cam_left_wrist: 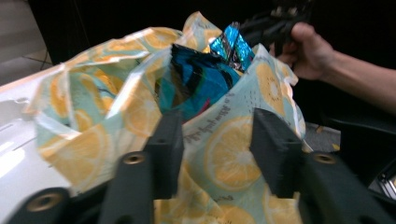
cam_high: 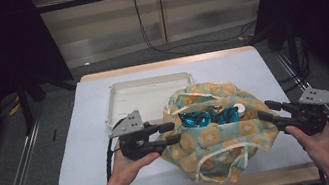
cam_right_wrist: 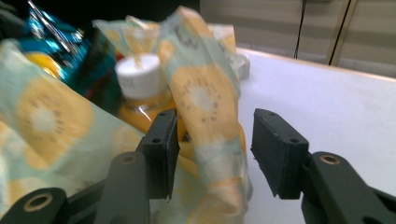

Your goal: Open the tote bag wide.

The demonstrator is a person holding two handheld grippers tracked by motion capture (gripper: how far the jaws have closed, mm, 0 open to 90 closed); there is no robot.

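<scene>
Lemon-print bag [cam_high: 214,129] sits mid-table, mouth up, blue snack packs [cam_high: 202,116] and white-capped bottle [cam_right_wrist: 140,77] poking out. I've got left gripper [cam_high: 172,133] and right gripper [cam_high: 263,110] at opposite rims, both half open, fabric between jaws, pads not pressing yet. Looks like grab-the-rim step. Next: I'd close both on cloth. White tray [cam_high: 121,104] just beyond left fingers; bare table [cam_high: 270,69] beyond right fingers, edge nearer me close.
</scene>
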